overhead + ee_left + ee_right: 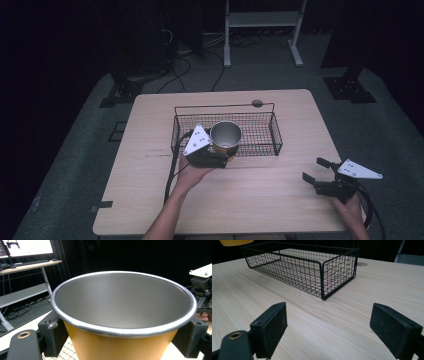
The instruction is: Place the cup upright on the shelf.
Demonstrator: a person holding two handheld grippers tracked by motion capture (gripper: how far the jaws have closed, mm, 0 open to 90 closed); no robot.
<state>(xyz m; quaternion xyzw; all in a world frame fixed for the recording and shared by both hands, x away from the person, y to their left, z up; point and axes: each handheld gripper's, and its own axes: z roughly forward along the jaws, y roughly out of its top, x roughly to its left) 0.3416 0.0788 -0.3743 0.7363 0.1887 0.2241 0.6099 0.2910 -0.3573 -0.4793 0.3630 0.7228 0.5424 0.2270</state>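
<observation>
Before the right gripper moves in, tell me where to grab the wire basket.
Probably the short end wall of the wire basket, which faces the open right gripper. Come from the right and close over its top rim wire: it is thin, straight and unobstructed, while the cup in the left gripper crowds the other end.

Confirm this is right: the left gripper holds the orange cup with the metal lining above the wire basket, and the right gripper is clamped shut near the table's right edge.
One thing is wrong: the right gripper is open, its jaws spread wide over bare table in the right gripper view. The left gripper does hold the orange cup above the wire basket.
</observation>
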